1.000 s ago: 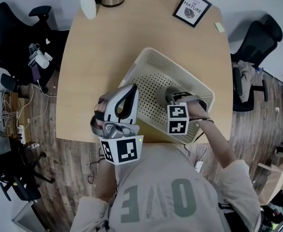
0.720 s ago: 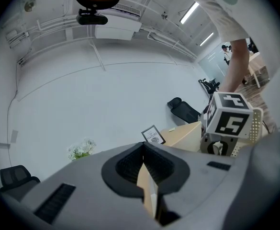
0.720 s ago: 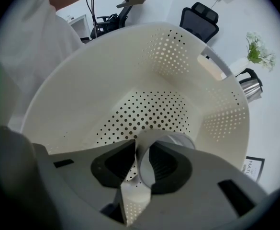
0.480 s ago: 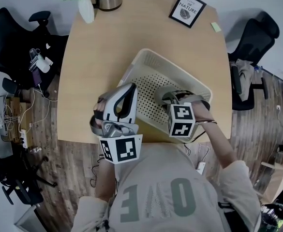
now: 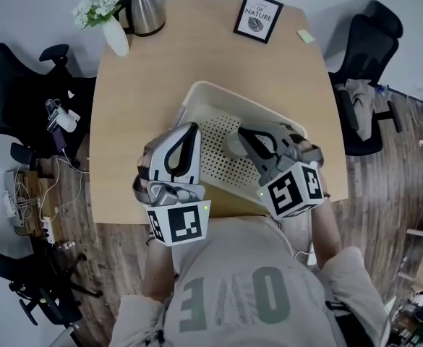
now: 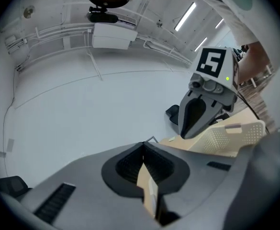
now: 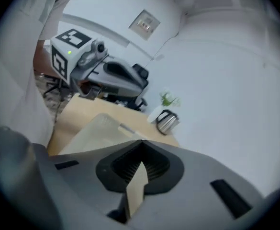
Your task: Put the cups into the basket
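Observation:
A cream perforated basket [image 5: 210,98] stands on the wooden table [image 5: 139,107] in the head view. One grey cup [image 5: 232,144] lies inside it, partly hidden by my right gripper [image 5: 244,133]. That gripper hangs above the basket's right half, tilted, with its jaws closed on nothing. My left gripper [image 5: 190,129] hovers over the basket's left edge, shut and empty too. The left gripper view shows its jaws meeting [image 6: 143,143], with the right gripper [image 6: 204,104] and basket [image 6: 226,137] beyond. In the right gripper view the jaws touch [image 7: 140,143] above the basket [image 7: 94,133].
At the table's far edge stand a steel kettle [image 5: 147,11], a white vase of flowers [image 5: 113,35] and a framed print [image 5: 257,16]. A yellow note [image 5: 305,36] lies at the far right corner. Office chairs [image 5: 366,42] flank the table on both sides.
My right gripper has lifted out of the basket and drawn back toward the person, leaving the grey cup inside. The left gripper has hardly moved.

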Demonstrator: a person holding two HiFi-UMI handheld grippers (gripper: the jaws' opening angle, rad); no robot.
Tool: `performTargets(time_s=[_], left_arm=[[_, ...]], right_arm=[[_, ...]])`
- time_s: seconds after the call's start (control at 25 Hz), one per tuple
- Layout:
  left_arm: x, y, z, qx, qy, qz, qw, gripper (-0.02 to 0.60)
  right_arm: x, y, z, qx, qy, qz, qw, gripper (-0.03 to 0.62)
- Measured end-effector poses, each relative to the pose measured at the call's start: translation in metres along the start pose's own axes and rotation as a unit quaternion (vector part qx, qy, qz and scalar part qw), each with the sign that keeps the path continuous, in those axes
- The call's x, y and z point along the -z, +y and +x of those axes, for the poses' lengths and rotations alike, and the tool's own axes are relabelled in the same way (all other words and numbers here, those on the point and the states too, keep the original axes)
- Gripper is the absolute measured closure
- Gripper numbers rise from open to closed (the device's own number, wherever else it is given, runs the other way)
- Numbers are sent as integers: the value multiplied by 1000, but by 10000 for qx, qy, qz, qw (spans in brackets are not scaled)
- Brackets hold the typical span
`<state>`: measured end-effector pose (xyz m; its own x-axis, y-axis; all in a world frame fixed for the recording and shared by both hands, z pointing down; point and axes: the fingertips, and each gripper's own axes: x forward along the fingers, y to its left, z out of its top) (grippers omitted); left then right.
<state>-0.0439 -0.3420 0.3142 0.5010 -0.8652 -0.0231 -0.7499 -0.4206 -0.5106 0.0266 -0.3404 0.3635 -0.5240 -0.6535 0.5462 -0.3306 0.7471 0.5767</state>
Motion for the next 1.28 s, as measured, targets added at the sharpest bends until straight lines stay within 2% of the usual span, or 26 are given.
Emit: performTargets(time_s=[0.08,0.16,0.28,0.4,0.48,0.68,1.28], left_arm=[[-10,0,3,26,-92,-27,10000,572],[-21,-4,4,69,-188,-25,9998,572],[-34,-13,3,151,-297,-28,9994,572],[-41,-27,2,280,-311,-44,9991,572],[-43,-35,2,371,-302,-10,9989,572],[-51,-42,3,422,-327,106,9985,572],[-60,-41,6,405,-387,278,9980,572]], right_arm=[[-15,-20,-20,760,-426,328,9957,595],[-21,-28,-37,1284,-723,619,9871,595],[-18,-32,-57,1845,-901,893,9746,595],[-8,-32,-75,2193,-1096,1328,9604,595],[0,-32,-82,2270,-1146,1582,9541,595],[9,-25,-90,2210,-1221,1867,9494,595],[3,-17,-89,2036,-1268,1734,9552,595]])
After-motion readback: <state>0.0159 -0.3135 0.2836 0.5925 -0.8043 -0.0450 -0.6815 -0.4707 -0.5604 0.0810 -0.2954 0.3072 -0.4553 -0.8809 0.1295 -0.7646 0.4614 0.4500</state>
